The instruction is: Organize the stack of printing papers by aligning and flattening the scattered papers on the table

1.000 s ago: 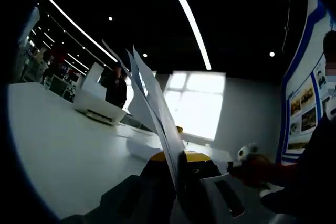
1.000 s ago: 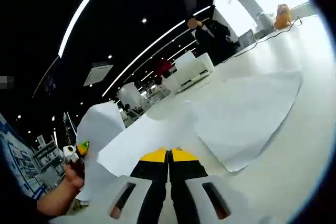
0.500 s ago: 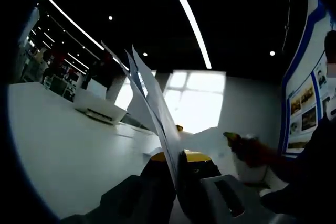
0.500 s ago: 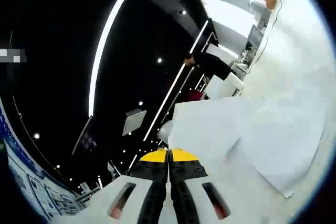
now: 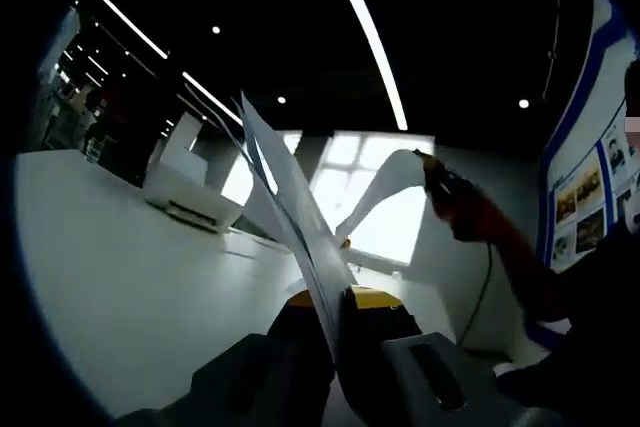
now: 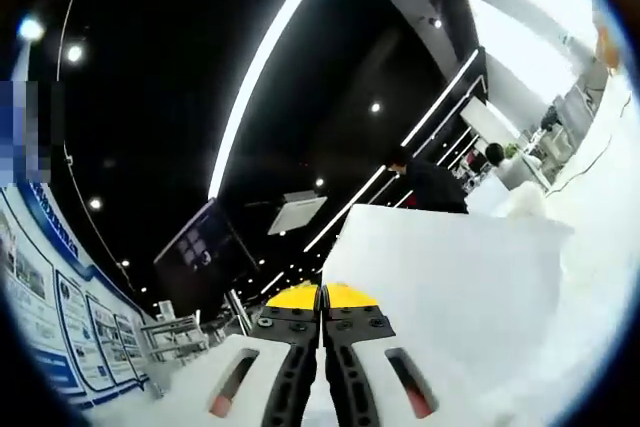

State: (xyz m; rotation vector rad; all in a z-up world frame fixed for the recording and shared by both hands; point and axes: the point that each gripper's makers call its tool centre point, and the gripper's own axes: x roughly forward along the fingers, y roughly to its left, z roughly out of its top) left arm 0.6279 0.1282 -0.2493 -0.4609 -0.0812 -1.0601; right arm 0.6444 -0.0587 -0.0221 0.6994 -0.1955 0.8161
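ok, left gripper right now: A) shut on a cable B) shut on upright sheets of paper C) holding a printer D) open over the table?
B: in the left gripper view the left gripper has its jaws closed on several sheets of paper that stand up on edge and fan out above the table.

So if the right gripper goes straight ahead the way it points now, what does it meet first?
Probably nothing solid: the right gripper, jaws together, holds a white paper sheet; beyond it lies open room, depth unclear.

Two grippers (image 5: 335, 297), several paper sheets (image 5: 290, 207).
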